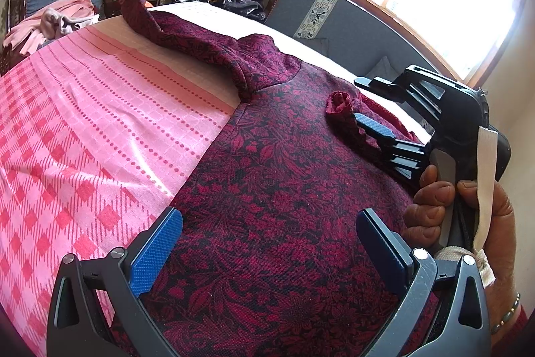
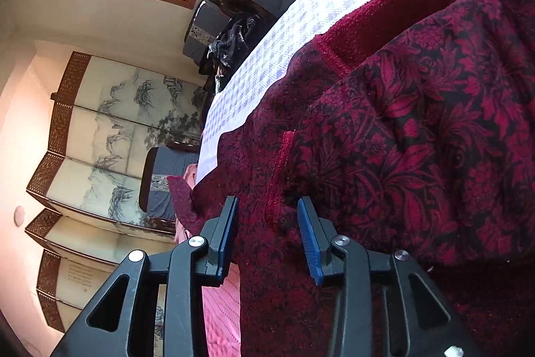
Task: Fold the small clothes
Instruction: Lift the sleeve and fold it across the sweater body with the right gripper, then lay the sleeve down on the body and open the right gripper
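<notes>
A pink checked bedspread (image 1: 83, 136) covers the bed, and the dark red floral garment (image 1: 284, 189) lies spread over it from centre toward five o'clock, one sleeve (image 1: 160, 22) stretching to eleven o'clock. The left gripper (image 1: 267, 243) hovers at six o'clock, its jaws spread wide over the cloth, pinching nothing. At three o'clock the right gripper (image 2: 267, 236), jaws parted, has the folded-in sleeve (image 1: 344, 112) between its fingers without visibly pressing.
</notes>
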Demonstrator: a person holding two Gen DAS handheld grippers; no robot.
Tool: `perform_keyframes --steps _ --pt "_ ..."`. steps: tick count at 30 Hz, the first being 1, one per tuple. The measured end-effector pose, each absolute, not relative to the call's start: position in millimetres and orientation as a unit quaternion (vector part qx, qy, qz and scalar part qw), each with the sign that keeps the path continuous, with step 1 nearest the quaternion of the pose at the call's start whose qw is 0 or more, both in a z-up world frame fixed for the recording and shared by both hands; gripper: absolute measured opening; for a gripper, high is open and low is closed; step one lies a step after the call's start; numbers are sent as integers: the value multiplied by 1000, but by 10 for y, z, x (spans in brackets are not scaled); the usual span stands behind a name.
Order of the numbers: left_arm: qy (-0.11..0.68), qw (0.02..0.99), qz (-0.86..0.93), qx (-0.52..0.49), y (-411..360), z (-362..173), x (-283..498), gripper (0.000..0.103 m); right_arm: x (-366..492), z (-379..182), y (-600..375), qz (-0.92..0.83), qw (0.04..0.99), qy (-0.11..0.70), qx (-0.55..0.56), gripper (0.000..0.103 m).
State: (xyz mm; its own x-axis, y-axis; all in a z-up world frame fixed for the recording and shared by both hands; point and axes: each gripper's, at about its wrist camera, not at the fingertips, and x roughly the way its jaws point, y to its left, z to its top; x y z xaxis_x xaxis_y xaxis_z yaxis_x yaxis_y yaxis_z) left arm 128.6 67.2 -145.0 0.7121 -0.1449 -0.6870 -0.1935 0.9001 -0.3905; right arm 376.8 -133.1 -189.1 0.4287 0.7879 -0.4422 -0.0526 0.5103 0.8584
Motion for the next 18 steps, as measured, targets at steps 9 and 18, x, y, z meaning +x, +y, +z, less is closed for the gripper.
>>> perform_keyframes --steps 9,18 --pt "380 897 13 -224 669 -1447 1277 103 3115 -1116 -2221 204 858 365 298 39" --pt "382 897 13 -221 644 -1461 1291 103 2923 -1580 -3966 27 846 398 355 12"
